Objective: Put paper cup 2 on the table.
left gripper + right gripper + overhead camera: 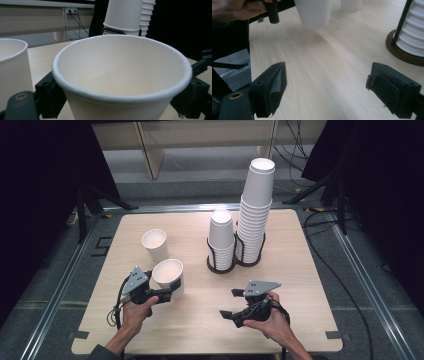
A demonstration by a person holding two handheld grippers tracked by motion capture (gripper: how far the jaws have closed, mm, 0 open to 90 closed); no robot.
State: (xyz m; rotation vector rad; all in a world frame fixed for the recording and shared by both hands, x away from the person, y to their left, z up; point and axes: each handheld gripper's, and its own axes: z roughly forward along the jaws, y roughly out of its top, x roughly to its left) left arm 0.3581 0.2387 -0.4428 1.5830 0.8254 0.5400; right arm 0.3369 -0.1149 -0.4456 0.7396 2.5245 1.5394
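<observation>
1. High view: left gripper (167, 293) has its fingers closed around the lower wall of a white paper cup (168, 276) standing upright on the surface (200, 320). A second cup (155, 245) stands just beside it at 11 o'clock. Right gripper (235, 304) hangs spread wide, holding nothing, well apart at 3 o'clock from the held cup.
2. Left gripper view: fingers (47, 97) press both sides of the cup below its rim.
3. Right gripper view: fingers (272, 87) stand wide apart over bare surface; the held cup lies at 12 o'clock.
</observation>
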